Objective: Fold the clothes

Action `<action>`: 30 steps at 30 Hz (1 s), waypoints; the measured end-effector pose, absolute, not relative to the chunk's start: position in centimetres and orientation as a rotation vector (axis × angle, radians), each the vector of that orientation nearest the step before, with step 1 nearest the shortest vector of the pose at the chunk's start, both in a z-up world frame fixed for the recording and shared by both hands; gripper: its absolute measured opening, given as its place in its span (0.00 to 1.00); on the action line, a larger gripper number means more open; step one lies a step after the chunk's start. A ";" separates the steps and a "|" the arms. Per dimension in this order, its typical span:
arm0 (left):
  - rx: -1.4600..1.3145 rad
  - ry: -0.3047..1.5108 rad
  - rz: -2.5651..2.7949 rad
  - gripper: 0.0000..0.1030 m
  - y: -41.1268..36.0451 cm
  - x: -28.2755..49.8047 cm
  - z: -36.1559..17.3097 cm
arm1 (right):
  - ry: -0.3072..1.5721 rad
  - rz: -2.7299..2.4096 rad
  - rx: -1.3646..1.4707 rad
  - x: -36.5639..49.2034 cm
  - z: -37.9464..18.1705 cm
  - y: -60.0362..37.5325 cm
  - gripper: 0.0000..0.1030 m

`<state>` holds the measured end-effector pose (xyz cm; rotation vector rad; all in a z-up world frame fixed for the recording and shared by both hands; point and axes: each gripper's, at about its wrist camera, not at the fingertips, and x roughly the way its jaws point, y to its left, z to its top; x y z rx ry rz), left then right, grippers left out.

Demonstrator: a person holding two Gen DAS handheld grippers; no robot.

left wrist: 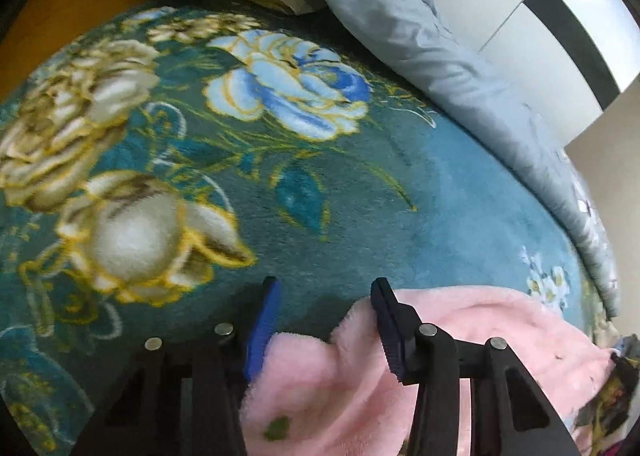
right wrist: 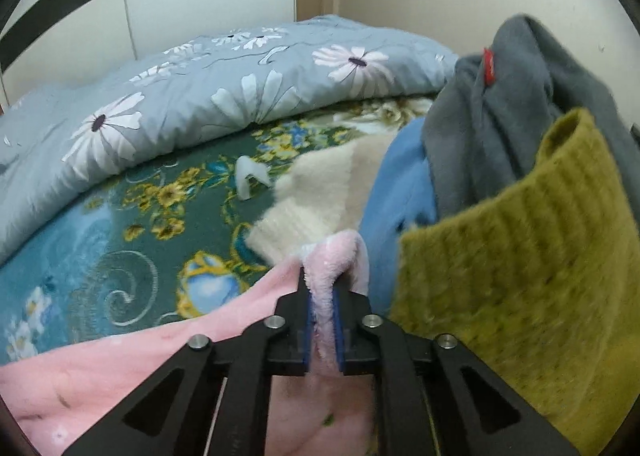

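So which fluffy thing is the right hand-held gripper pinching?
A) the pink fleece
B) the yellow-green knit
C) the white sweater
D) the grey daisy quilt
A: the right hand-held gripper has a fold of the pink fleece squeezed between its blue pads, while the other fabrics lie clear of it.

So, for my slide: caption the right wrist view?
Right gripper pinching a pink fleece garment above a floral blanket.

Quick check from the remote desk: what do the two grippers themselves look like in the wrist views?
Both match. The left gripper and right gripper have black linkage arms with triangular cut-outs, joined by round silver pins. Each finger carries a blue pad on its inner face; the left one's pad looks ridged. No cables, markings or sleeves show.
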<state>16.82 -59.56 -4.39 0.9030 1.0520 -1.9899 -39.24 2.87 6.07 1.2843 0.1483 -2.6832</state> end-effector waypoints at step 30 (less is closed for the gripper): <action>0.572 1.168 -1.909 1.00 -32.4 37.7 -1.6 | -0.529 -2.529 1.180 -11.3 1.7 24.0 0.70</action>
